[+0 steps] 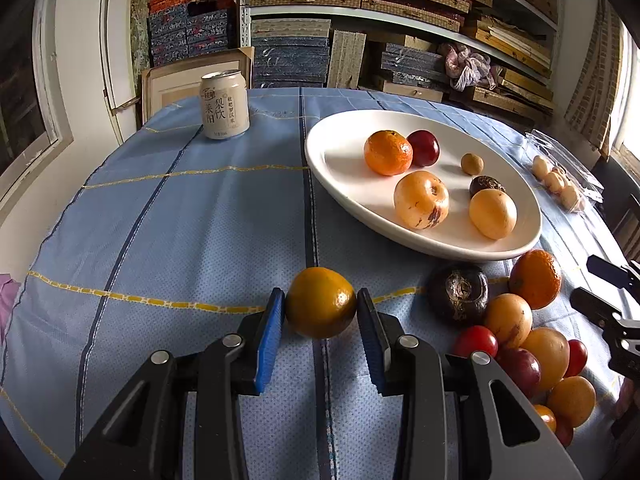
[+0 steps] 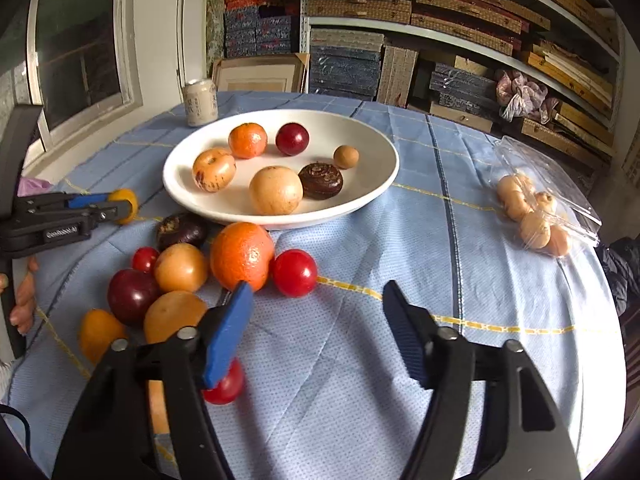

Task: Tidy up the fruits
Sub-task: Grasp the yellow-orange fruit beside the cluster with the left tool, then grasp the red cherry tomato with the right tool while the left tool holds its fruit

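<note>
A: Left first. Left gripper (image 1: 321, 307)?

B: Pinching a yellow-orange fruit (image 1: 321, 302). Both blue pads (image 1: 269, 340) are against its sides, jaws narrow. The fruit sits at the cloth, by the dark stripe of the blue tablecloth (image 1: 180, 220). I cannot tell if it is lifted or resting.

A: Same in the other view?

B: Yes, at the far left of the right wrist view, that gripper is side-on with the fruit at its tips. A hand (image 2: 24, 300) shows below it.

A: Next along?

B: Loose pile of fruit (image 2: 180, 276) on the cloth in front of the white plate (image 2: 372, 184): a big orange (image 2: 242, 255), a dark wrinkled one, pale yellow ones, dark red plums, small red ones. They are mostly touching each other.

A: Plate contents?

B: Six pieces: an orange, a dark red plum, a small brown ball, a dark ridged one and two pale yellow ones.

A: Right gripper (image 2: 318, 294)?

B: Jaws spread, nothing between them, only bare cloth. Its left pad (image 2: 228, 332) overlaps the edge of the pile just below the big orange; contact is unclear. A red cherry tomato (image 2: 295, 273) lies just beyond the gap.

A: Far right?

B: Clear bag (image 2: 552, 216) of small pale fruit, well apart from the plate. A can (image 2: 201, 103) stands behind the plate on the left.
</note>
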The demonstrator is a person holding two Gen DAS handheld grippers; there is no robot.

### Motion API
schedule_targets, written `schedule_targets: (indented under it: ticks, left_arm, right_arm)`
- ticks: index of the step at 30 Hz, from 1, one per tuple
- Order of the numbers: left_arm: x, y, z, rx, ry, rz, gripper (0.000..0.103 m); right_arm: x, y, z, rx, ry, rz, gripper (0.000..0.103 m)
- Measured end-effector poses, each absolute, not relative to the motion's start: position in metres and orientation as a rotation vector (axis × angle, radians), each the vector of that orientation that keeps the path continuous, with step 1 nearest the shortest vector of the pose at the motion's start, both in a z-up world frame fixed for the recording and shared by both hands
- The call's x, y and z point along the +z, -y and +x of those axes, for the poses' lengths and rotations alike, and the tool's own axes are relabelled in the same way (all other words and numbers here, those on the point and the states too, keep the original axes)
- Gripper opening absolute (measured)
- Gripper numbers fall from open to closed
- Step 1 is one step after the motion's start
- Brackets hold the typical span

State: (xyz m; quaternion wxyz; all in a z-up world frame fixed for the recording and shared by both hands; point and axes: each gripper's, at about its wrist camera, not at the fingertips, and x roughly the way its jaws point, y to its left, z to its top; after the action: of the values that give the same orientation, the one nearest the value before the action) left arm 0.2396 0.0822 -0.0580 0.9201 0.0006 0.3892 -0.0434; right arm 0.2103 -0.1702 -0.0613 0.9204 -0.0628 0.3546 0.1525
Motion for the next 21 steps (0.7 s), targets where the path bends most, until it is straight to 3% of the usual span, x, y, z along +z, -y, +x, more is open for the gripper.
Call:
schedule_targets:
  ticks: [21]
  left_arm:
    - [-0.061, -0.085, 0.242, -0.101, -0.822, -0.012, 0.038]
  right_arm:
    - [-0.072, 0.166, 0.234, 0.348, -0.806, -0.134, 0.057]
